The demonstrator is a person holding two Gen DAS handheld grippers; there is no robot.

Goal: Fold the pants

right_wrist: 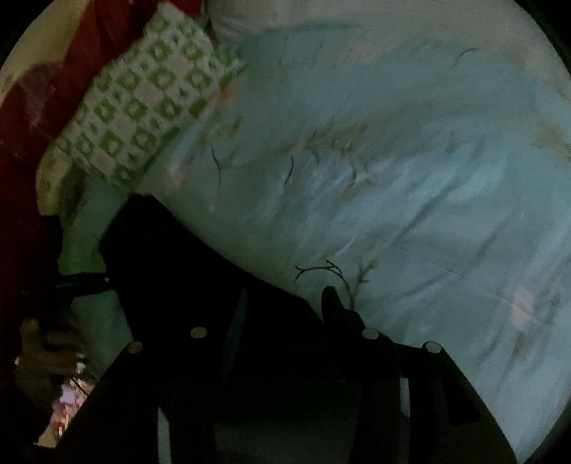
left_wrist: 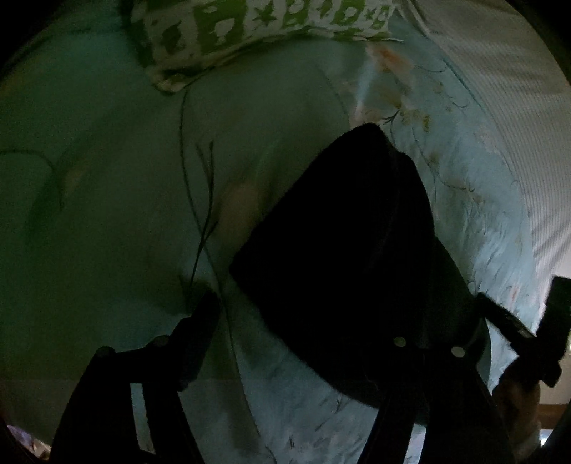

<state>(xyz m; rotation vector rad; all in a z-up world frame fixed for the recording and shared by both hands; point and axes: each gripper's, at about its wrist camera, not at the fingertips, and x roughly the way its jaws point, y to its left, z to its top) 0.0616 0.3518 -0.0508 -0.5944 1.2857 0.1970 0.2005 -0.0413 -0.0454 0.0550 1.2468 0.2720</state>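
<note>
The black pants [left_wrist: 342, 242] lie as a folded dark bundle on a light blue flowered bedsheet [left_wrist: 125, 178]. In the left wrist view they cover my right finger; my left finger [left_wrist: 200, 321] stands apart on the sheet, so the left gripper [left_wrist: 303, 321] looks open. The other gripper shows at the right edge [left_wrist: 528, 332]. In the right wrist view the pants [right_wrist: 178, 271] run from the left down under my fingers. The right gripper [right_wrist: 271, 321] is dark; its right finger [right_wrist: 335, 307] shows beside the cloth, and the jaws' state is unclear.
A green-and-white patterned pillow [left_wrist: 249, 28] lies at the head of the bed, also in the right wrist view [right_wrist: 135, 107]. A striped cloth [left_wrist: 517, 107] lies at the right. Red fabric [right_wrist: 43, 89] and a hand [right_wrist: 46, 342] are at the left.
</note>
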